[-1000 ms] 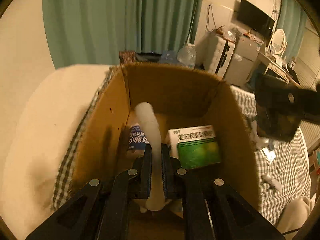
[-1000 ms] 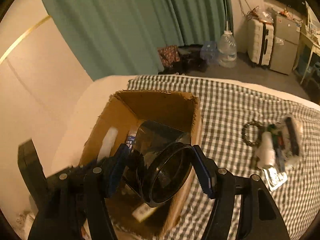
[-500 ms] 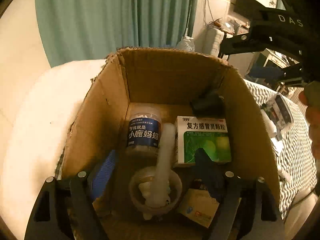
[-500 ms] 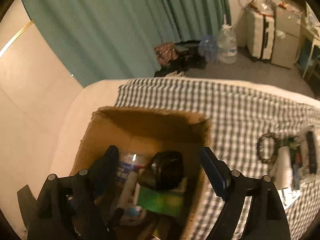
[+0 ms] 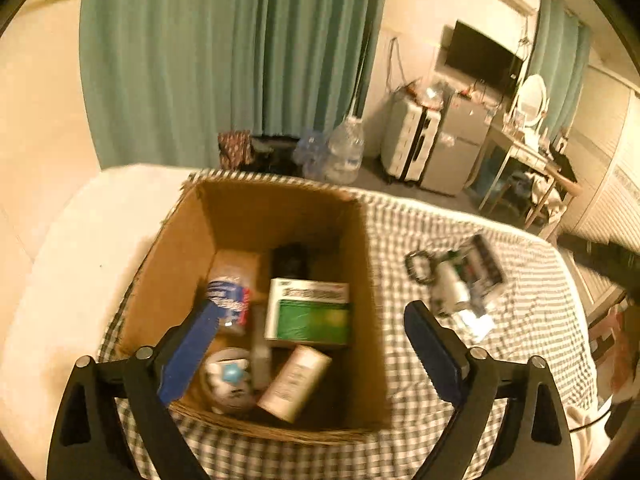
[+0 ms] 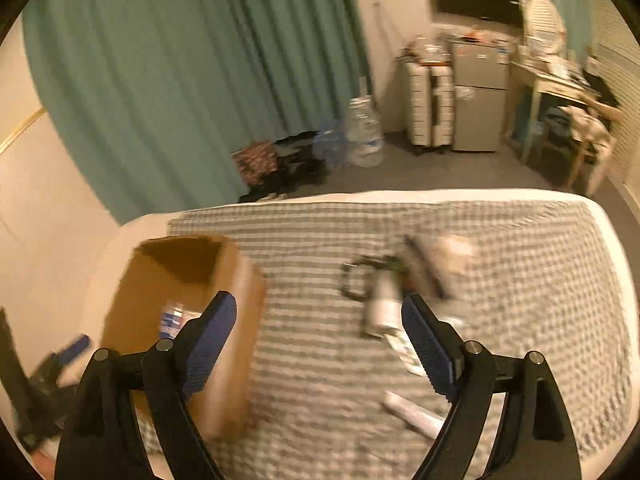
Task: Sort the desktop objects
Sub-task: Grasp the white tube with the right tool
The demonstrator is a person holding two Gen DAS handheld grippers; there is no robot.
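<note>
Left gripper (image 5: 304, 344): jaws spread wide, nothing between them, held above cardboard box (image 5: 180, 264). Released within the last second: white tube, clamped between these jaws a second ago, dropped half a second ago, now lost among the box contents directly ahead and below. Seen inside the box: green-and-white medicine carton (image 5: 308, 312) dead ahead, blue-labelled jar (image 5: 228, 300) ahead-left, dark jar (image 5: 290, 262) beyond the carton, pale cylinder (image 5: 294, 382) and round white item (image 5: 230, 378) nearest the fingertips. Blur noted; labels not legible.

Right gripper (image 6: 316, 340): jaws likewise wide apart and empty. Carried the dark jar a second ago; jar let go into the box half a second ago. Now swung off the box, which sits to the lower left of the fingers, and turned toward the loose pile on checked cloth (image 6: 320, 360).

Remaining items, relative to right gripper: carabiner clip (image 6: 356, 284) just beyond and between the fingertips; white bottle (image 6: 382, 308) close inside the right finger; flat packets partly hidden behind that finger; white tube-like object (image 6: 414, 414) lying near the right finger's base. Heavy motion blur; finer identification not possible.

Assessment: two deposits completed together, both tools free. Sorting partly done, several pieces outstanding on the cloth. Next pick likely the white bottle or clip, being nearest the right fingertips. Risk: cluster tightly packed, so closing on one piece may drag a neighbour.
</note>
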